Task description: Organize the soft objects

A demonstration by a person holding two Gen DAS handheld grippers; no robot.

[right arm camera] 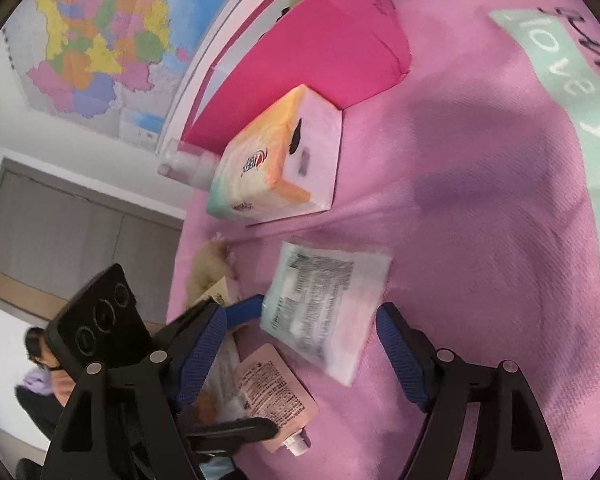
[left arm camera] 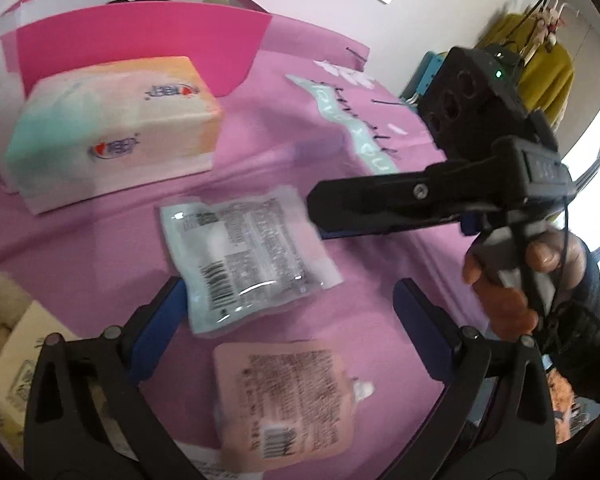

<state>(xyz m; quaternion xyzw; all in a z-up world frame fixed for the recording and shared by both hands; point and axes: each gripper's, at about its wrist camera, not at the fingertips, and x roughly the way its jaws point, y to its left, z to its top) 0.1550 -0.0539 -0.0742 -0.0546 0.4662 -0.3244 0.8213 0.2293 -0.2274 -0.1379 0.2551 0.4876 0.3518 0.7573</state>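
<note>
A pale blue sachet [left arm camera: 248,256] with printed text and a barcode lies flat on the pink cloth [left arm camera: 340,128]. A pink spouted pouch [left arm camera: 288,400] lies just nearer, between the fingers of my left gripper [left arm camera: 290,320], which stands open and straddles both packets without pressing either. My right gripper [left arm camera: 318,220] comes in from the right with its tips at the sachet's right edge. In the right wrist view the sachet [right arm camera: 324,312] lies between the right gripper's [right arm camera: 300,344] wide blue pads, which are open and clear of it. The pink pouch [right arm camera: 276,396] sits lower left.
A soft tissue pack [left arm camera: 112,132] lies in front of an open magenta box [left arm camera: 140,36] at the back left. A small bottle [right arm camera: 184,164] lies beside the box. A cream pack [left arm camera: 16,364] and a beige fluffy thing [right arm camera: 208,268] lie at the cloth's left edge.
</note>
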